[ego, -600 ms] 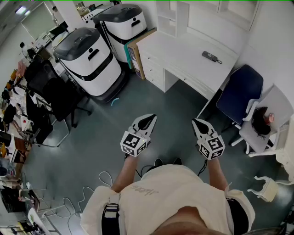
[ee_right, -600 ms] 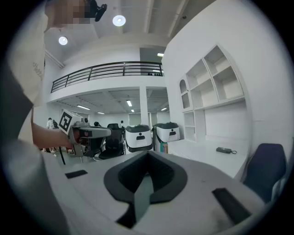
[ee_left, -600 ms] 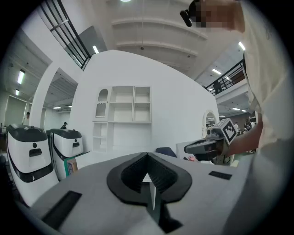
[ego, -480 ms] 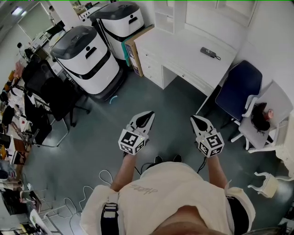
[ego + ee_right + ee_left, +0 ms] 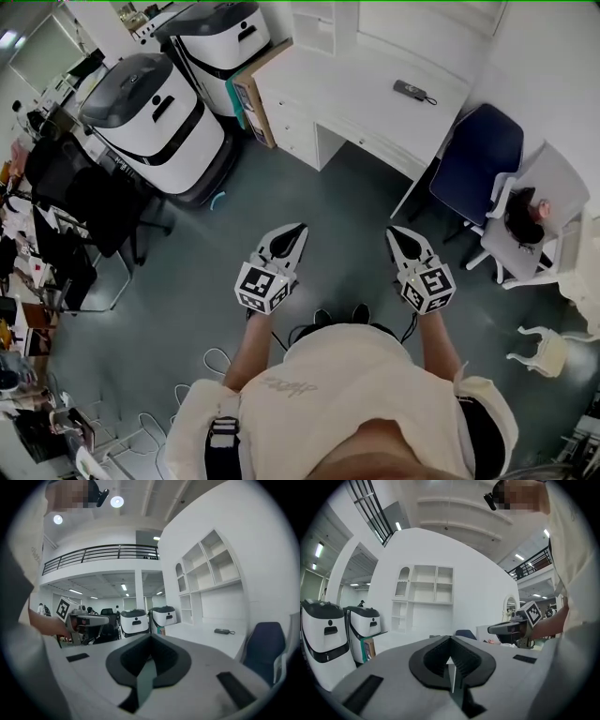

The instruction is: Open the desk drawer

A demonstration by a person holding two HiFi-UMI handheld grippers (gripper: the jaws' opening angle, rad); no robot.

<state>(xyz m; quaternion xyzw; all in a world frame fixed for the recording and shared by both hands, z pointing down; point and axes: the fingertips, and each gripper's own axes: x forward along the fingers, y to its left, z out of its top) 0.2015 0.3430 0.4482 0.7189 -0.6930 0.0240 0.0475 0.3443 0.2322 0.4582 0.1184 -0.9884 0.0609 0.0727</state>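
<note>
Since we stand well short of the table (image 5: 361,89), its drawers (image 5: 292,131) remain to be opened; our left claw (image 5: 300,228) and right claw (image 5: 393,232) are closed, empty.

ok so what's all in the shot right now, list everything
desk: one, white, top centre, drawers at its left end shut
handheld device: one, black, on the desktop
wheeled machines: two, white with dark tops, left of the desk
cardboard box: one, brown, between machines and desk
blue chair: one, right of the desk
office chair: one, black, left side
white chairs: two, right edge
cables: several, on the grey floor, lower left
left tongs: white, shut, empty
right tongs: white, shut, empty
</note>
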